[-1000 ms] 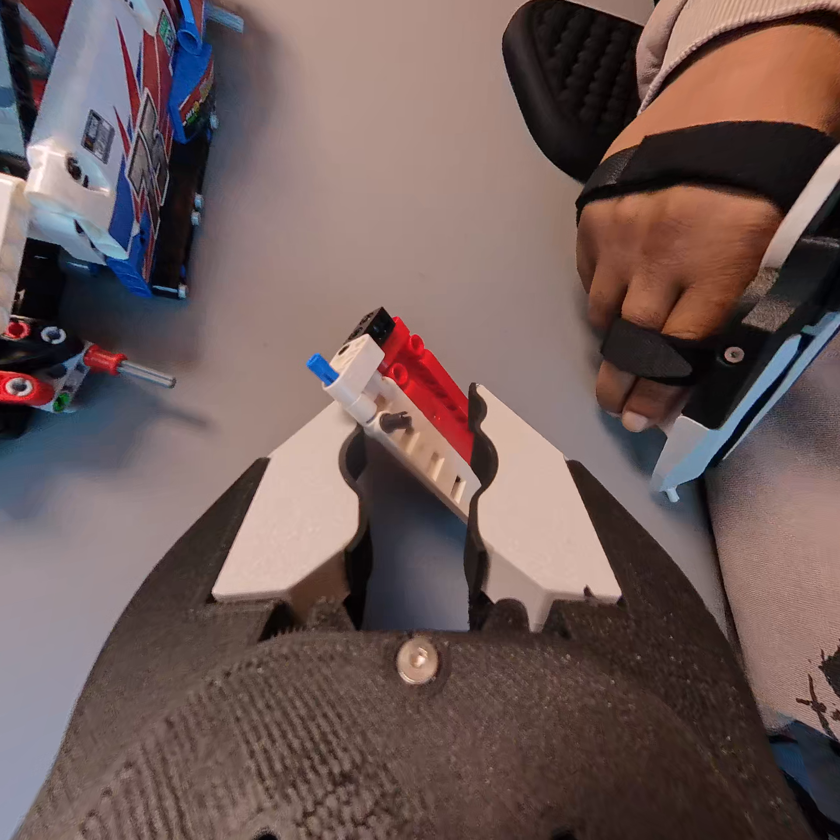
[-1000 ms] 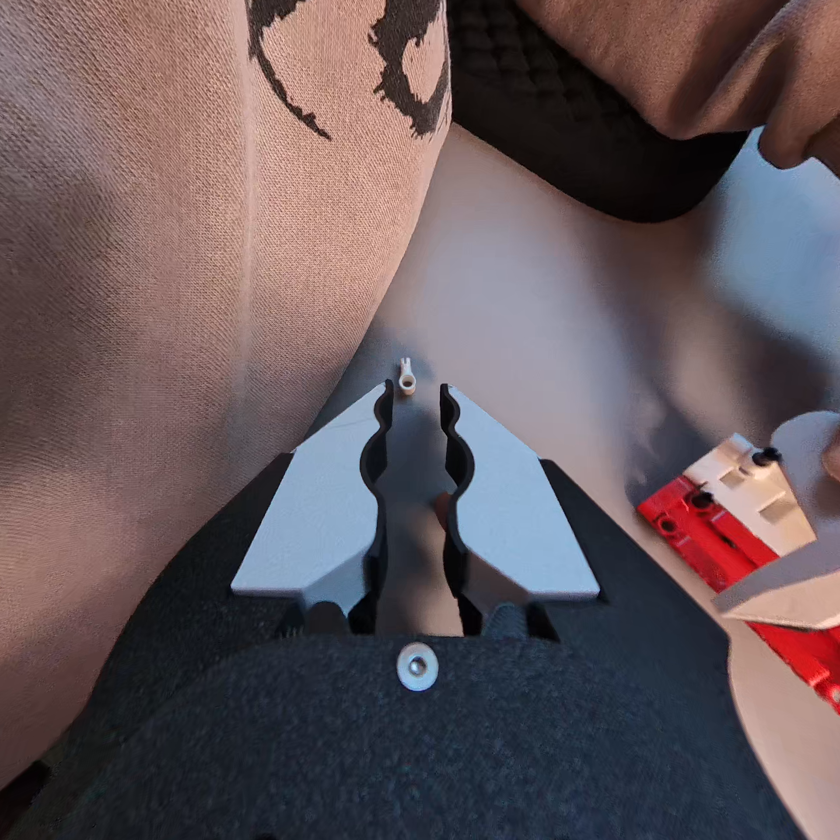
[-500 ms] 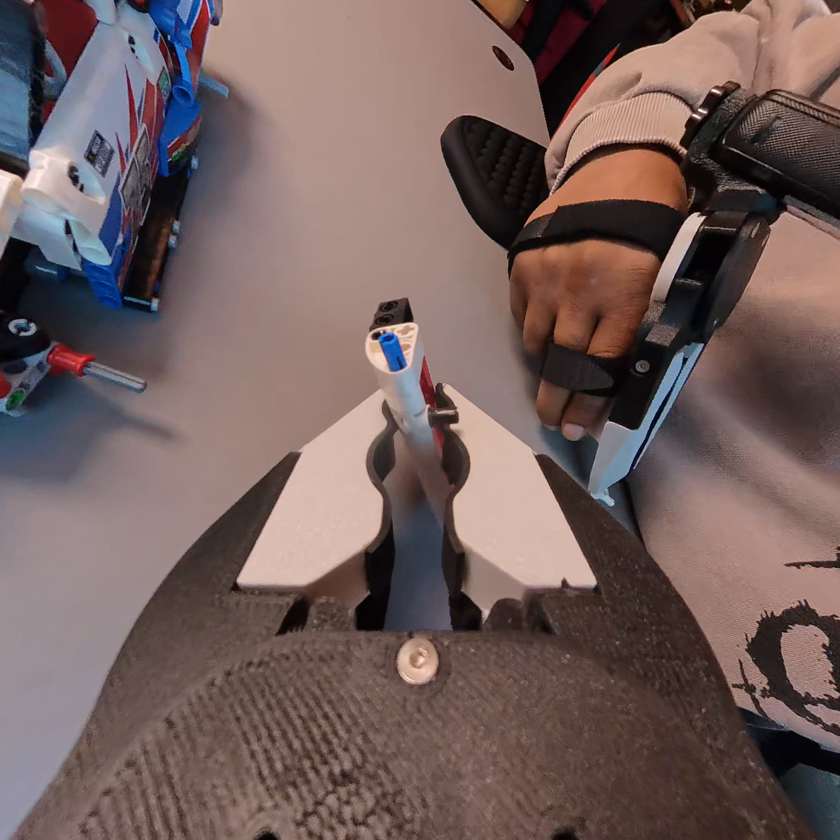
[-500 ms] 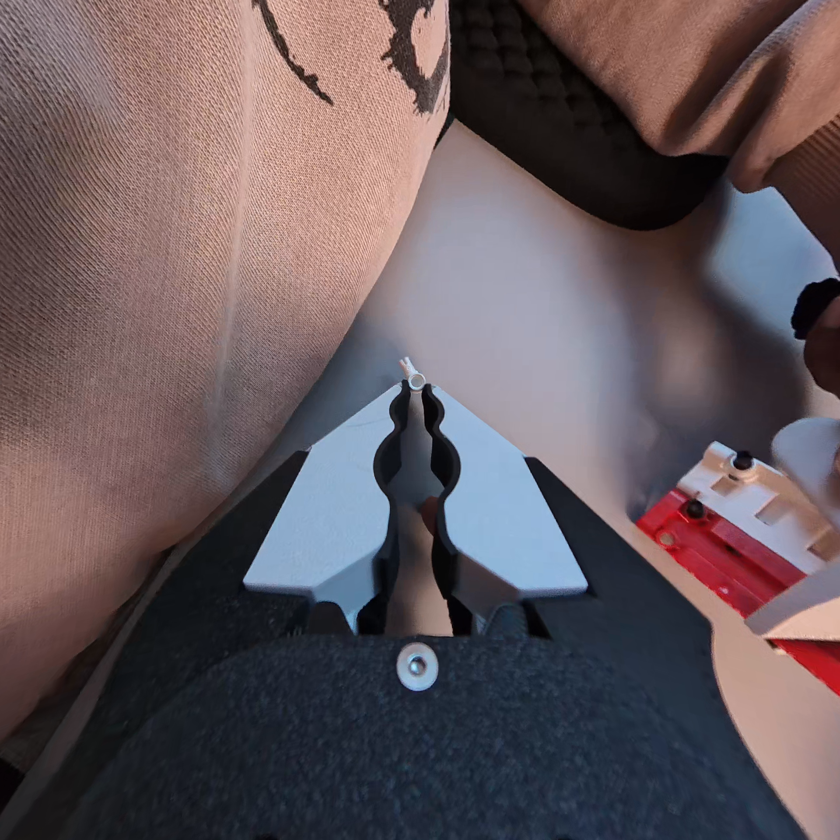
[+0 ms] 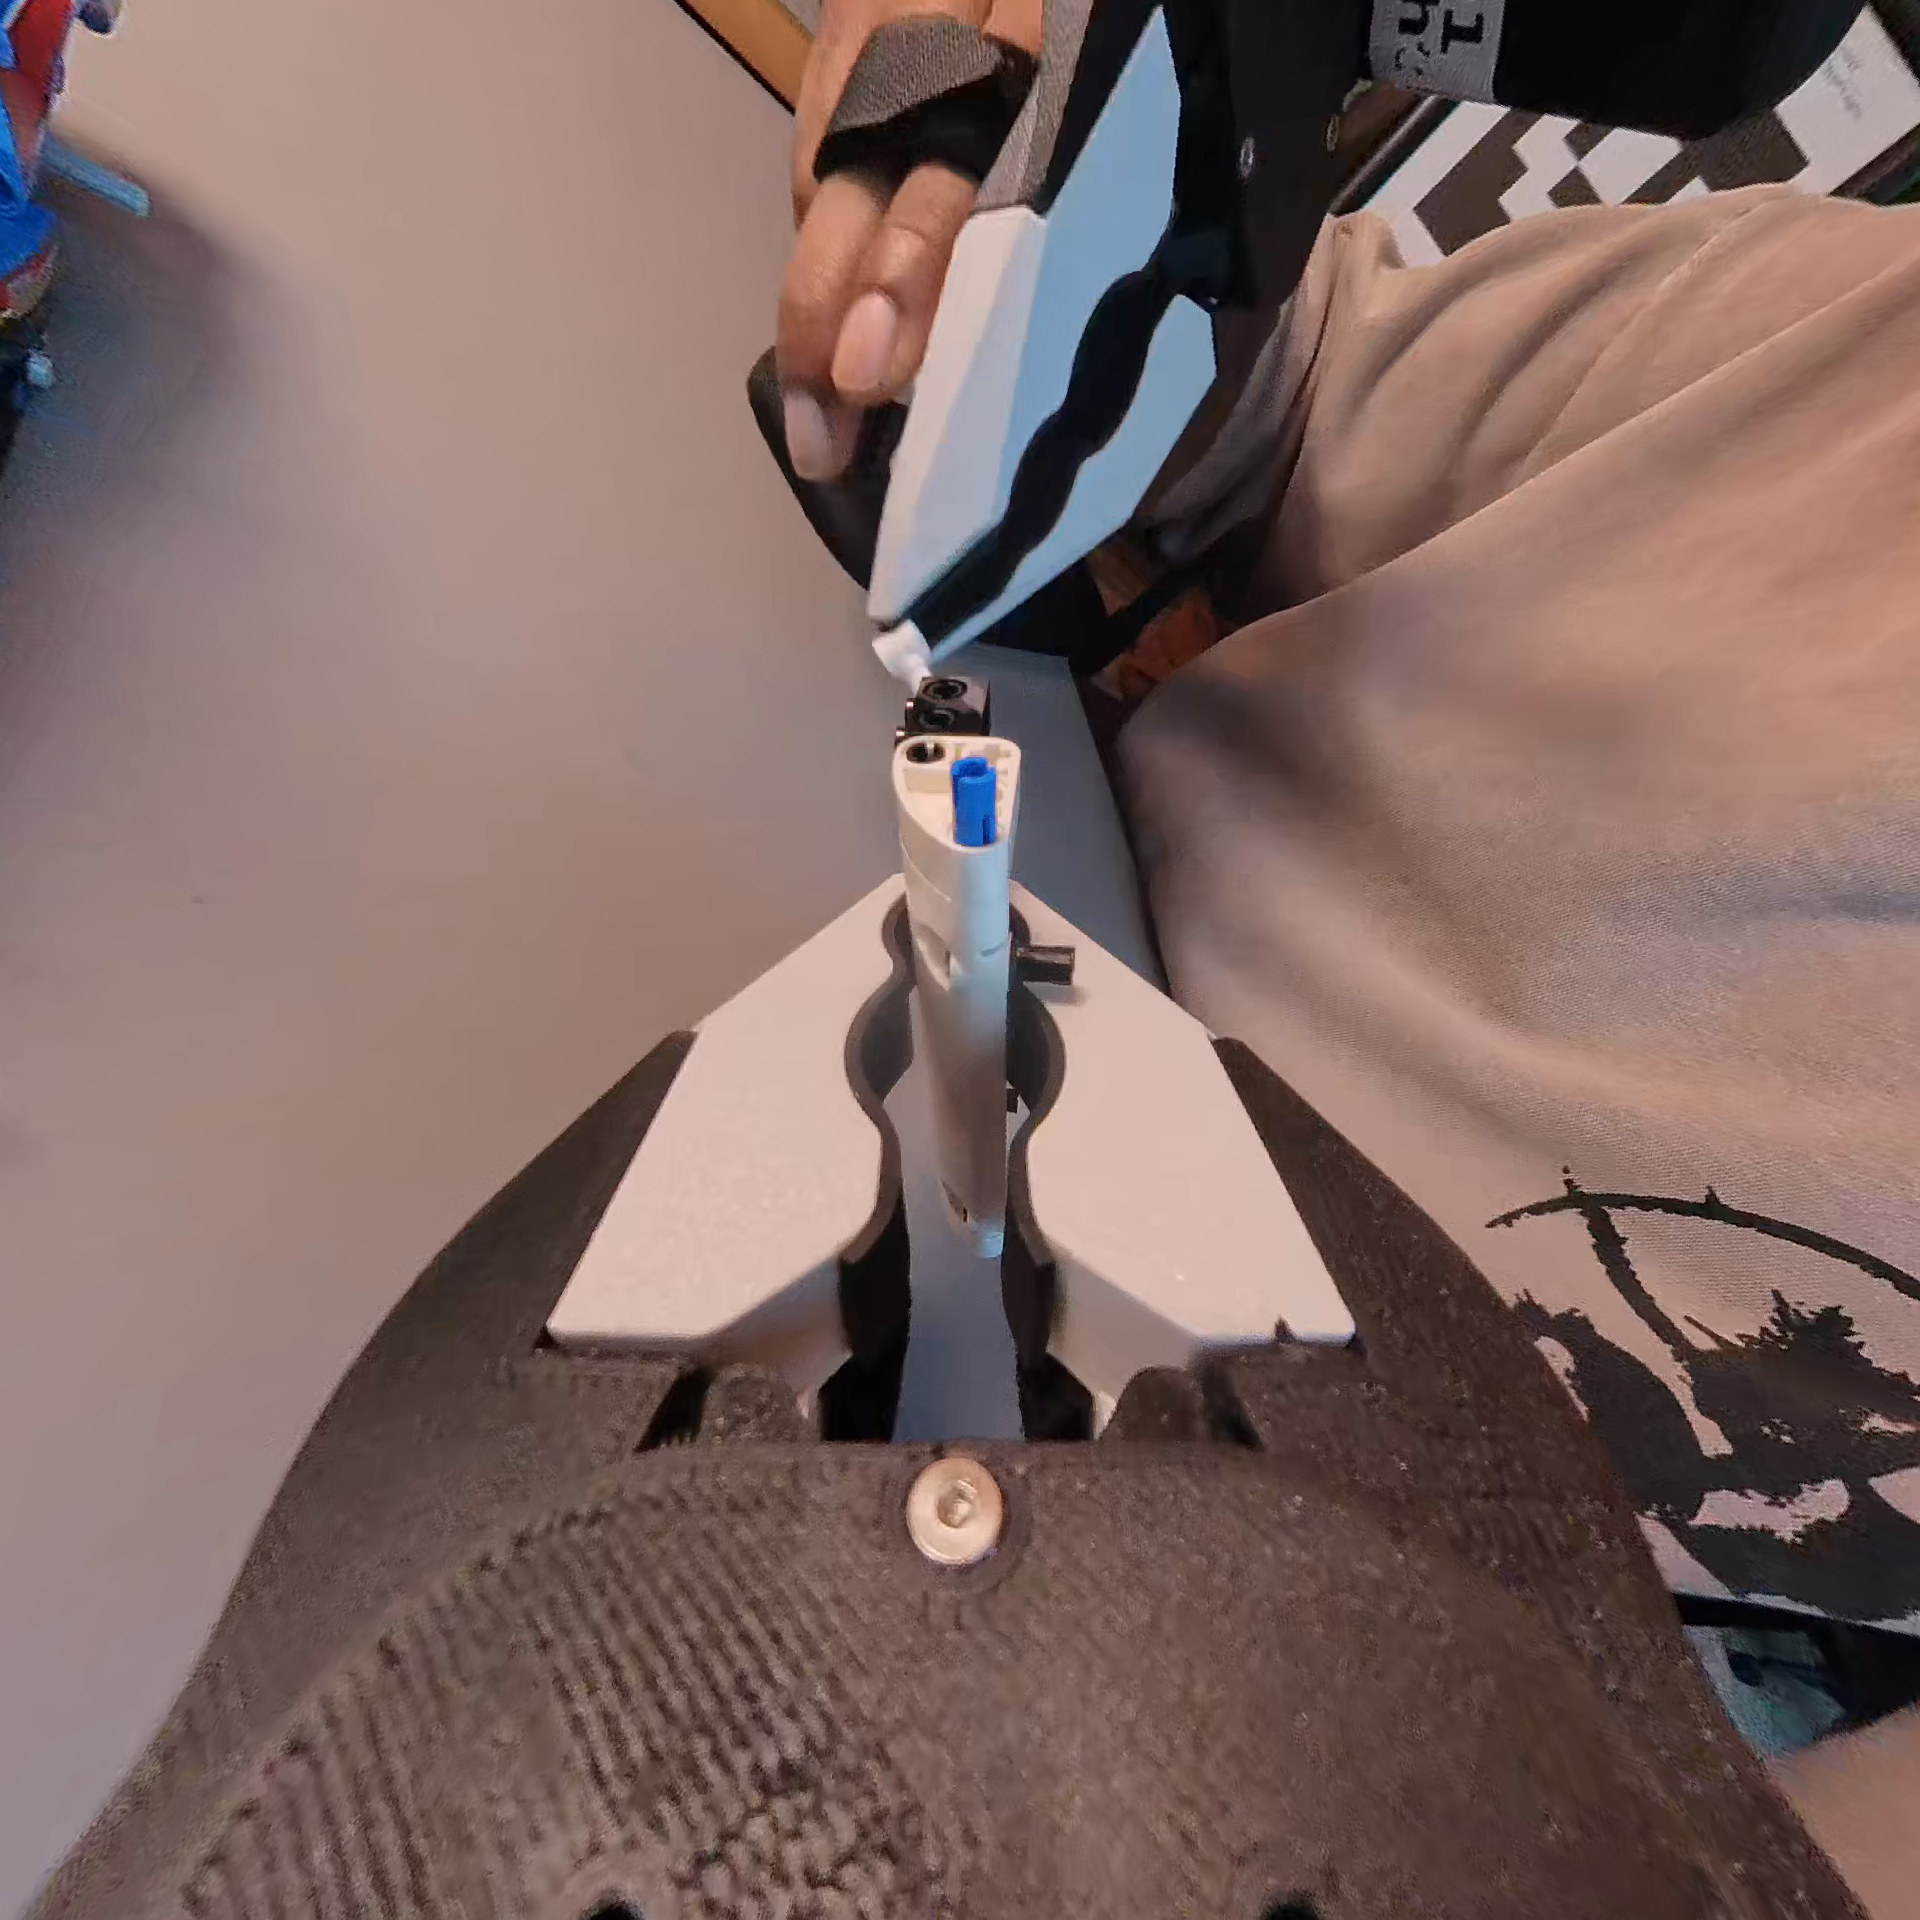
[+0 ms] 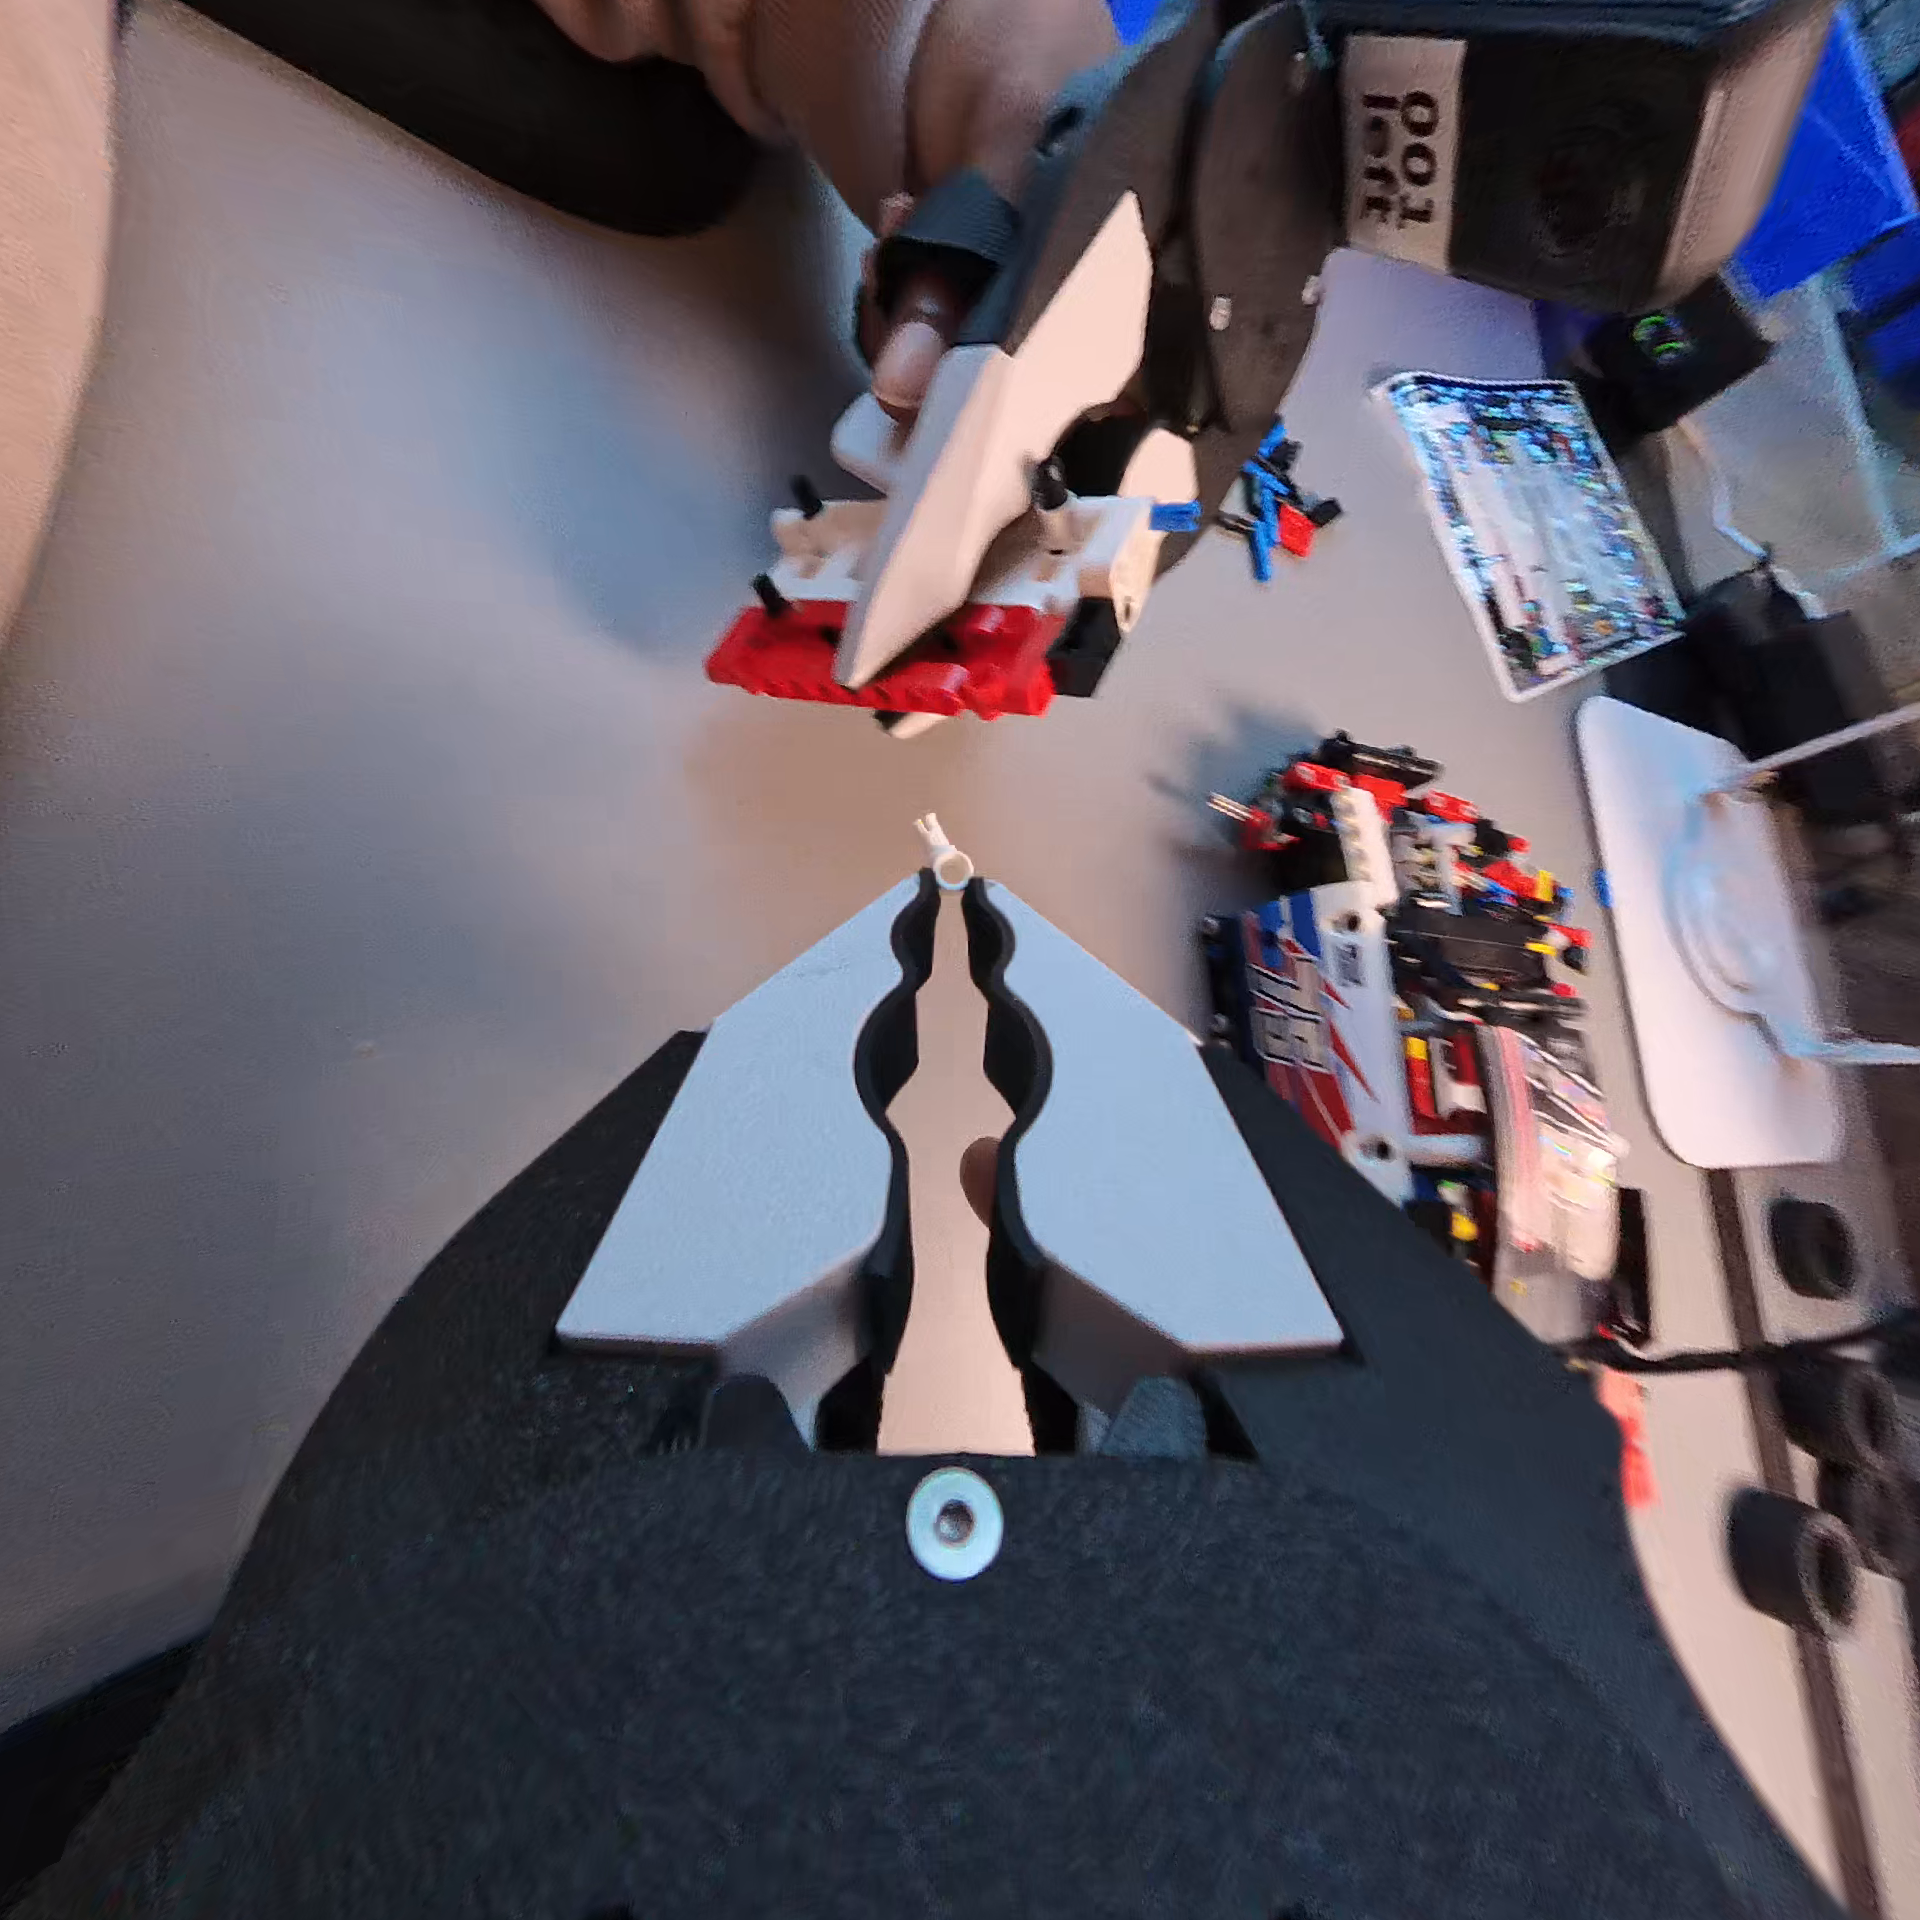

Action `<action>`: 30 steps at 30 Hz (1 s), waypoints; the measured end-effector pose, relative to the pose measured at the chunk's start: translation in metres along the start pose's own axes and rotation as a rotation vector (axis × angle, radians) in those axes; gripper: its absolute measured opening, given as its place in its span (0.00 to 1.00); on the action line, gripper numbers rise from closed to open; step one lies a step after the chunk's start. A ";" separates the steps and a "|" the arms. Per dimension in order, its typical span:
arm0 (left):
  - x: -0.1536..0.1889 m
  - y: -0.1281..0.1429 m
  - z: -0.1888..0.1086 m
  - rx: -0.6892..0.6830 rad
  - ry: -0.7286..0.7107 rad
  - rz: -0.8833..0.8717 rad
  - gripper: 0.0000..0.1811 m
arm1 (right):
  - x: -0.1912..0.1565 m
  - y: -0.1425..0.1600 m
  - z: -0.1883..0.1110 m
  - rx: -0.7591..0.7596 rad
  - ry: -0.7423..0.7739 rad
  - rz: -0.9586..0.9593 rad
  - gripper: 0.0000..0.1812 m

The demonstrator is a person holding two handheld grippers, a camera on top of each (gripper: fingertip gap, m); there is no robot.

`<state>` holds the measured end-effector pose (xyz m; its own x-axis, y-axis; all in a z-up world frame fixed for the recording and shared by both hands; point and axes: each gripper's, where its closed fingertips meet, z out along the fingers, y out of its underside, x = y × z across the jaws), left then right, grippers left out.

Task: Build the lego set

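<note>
Our left claw (image 5: 961, 914) pinches the red-and-white subassembly (image 5: 956, 883); our right claw (image 6: 948, 883) pinches a small white connector (image 6: 943, 857). With the subassembly at 12 o'clock, misalignment risks dropping the connector.

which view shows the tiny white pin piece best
The right wrist view: the tiny white pin piece sits sharp against the table, pinched at the right gripper tips. The left wrist view shows it only as a blurry white nub.

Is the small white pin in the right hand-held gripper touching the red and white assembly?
Apart. The right wrist view shows bare table between the small white pin and the red and white assembly.
</note>
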<state>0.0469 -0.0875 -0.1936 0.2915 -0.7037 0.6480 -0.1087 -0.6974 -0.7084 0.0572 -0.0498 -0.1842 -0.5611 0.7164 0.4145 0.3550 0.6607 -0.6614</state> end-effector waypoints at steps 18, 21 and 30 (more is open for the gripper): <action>-0.010 0.008 0.026 -0.039 0.002 -0.192 0.05 | 0.007 -0.002 0.005 -0.134 -0.047 -0.389 0.01; -0.010 0.010 0.026 -0.054 -0.011 -0.172 0.05 | 0.006 -0.002 0.005 -0.138 -0.062 -0.408 0.01; -0.005 0.017 0.032 -0.100 -0.014 -0.134 0.04 | -0.005 -0.004 0.002 -0.126 -0.155 -0.520 0.01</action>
<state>0.0742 -0.0916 -0.2175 0.3231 -0.6022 0.7301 -0.1620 -0.7953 -0.5842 0.0571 -0.0567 -0.1854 -0.7863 0.2538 0.5633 0.0835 0.9470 -0.3102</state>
